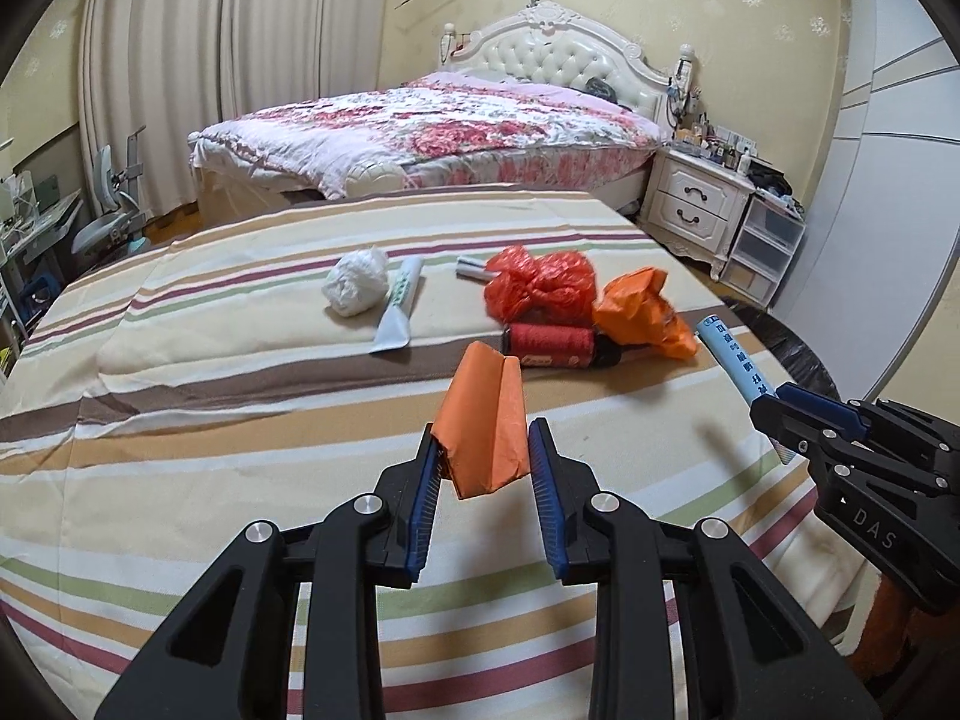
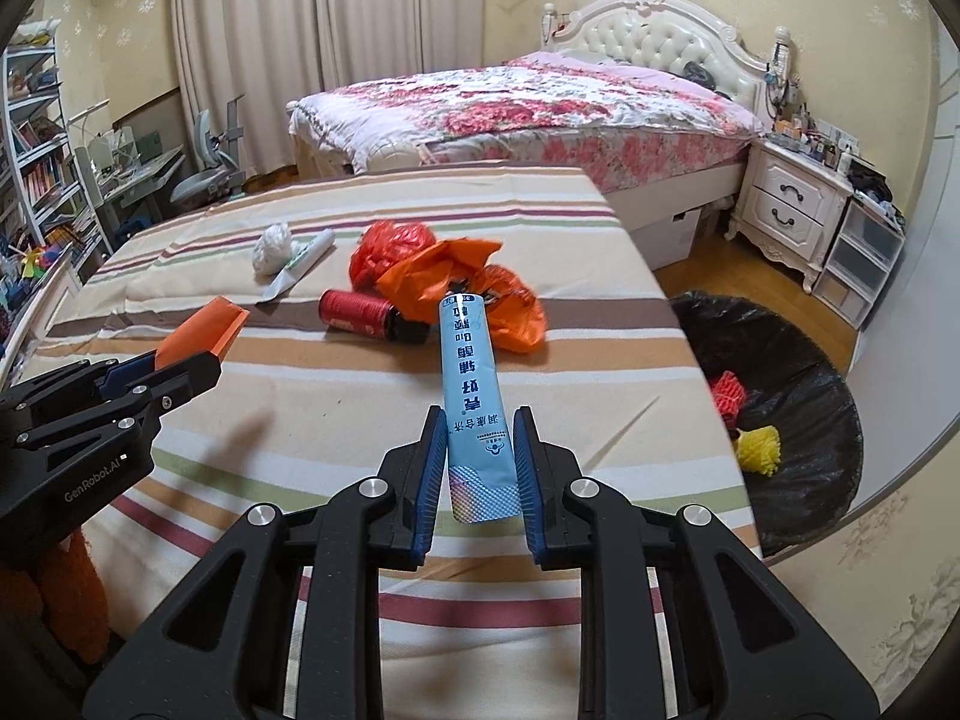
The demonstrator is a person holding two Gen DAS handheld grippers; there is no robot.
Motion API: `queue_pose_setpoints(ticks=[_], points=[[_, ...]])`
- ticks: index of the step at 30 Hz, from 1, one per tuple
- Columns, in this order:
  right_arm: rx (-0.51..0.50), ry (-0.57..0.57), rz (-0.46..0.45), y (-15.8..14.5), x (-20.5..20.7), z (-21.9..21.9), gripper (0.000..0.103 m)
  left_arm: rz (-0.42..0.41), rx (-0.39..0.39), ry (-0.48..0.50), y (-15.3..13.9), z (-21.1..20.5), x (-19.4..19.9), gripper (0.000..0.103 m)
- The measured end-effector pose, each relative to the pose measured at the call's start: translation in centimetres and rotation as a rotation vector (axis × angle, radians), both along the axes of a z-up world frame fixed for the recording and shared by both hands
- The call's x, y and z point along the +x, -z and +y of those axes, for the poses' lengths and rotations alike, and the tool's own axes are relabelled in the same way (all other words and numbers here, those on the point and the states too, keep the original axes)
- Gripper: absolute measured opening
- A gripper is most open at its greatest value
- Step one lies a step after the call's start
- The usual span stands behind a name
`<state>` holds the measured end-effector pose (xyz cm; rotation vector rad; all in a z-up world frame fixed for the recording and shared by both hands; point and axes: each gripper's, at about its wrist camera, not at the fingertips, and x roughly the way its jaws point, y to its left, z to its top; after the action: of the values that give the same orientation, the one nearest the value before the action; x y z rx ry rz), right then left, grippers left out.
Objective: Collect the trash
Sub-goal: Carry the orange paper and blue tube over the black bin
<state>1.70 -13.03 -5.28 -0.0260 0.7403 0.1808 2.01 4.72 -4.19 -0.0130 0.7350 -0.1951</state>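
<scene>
Now, with the left gripper (image 1: 483, 462) clamping the folded orange paper (image 1: 483, 420) and the right gripper (image 2: 480, 450) pinching the pale blue tube (image 2: 471, 384), carry both level toward the black-lined bin (image 2: 798, 360) at the frame's right before releasing.

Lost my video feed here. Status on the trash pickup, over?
Left gripper shut on orange paper. Right gripper shut on blue tube. Bin open beside table, nothing in the way. More trash on the striped cloth.
</scene>
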Motion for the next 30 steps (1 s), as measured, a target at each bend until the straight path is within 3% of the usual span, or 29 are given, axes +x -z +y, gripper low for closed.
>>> queue_pose_setpoints(ticks=[16, 30], points=[[0.016, 0.214, -0.084, -2.3, 0.5, -8.4, 0.022, -0.071, 0.010, 0.148, -2.8, -8.6, 2.5, 0.030], [0.024, 0.371, -0.090, -1.5, 2.8, -16.1, 0.023, -0.080, 0.052, 0.291, -3.2, -18.5, 6.1, 0.030]])
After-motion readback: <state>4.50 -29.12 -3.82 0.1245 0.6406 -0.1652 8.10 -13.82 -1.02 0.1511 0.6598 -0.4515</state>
